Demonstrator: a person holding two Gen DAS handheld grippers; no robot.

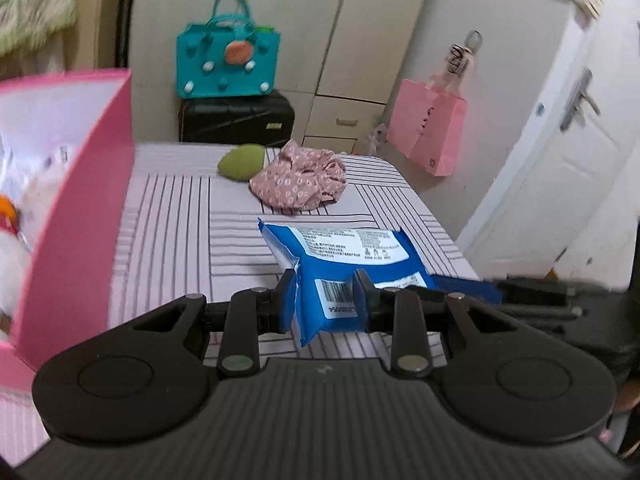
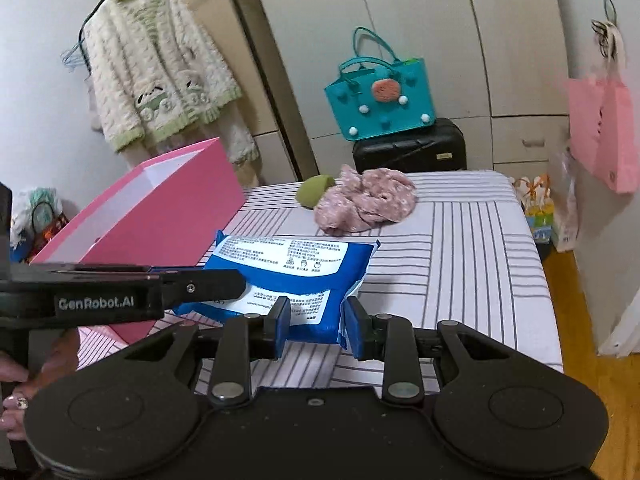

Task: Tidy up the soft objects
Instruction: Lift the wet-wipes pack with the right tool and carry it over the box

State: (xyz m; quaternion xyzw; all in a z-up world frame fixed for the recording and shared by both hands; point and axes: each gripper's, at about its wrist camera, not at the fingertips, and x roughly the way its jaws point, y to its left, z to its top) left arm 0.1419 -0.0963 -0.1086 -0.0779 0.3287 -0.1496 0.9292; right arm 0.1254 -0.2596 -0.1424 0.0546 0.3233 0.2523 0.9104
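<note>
Both grippers clamp one blue wet-wipe pack (image 1: 340, 264), lifted above a striped bed (image 1: 180, 216): left gripper (image 1: 326, 300) and right gripper (image 2: 316, 322), each closed on an end. An open pink box (image 1: 80, 208) beside it holds a white plush toy (image 1: 10, 264).

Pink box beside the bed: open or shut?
Open. The pink box has no lid on it; its white inner wall shows from above, and a white plush thing sits inside.
</note>
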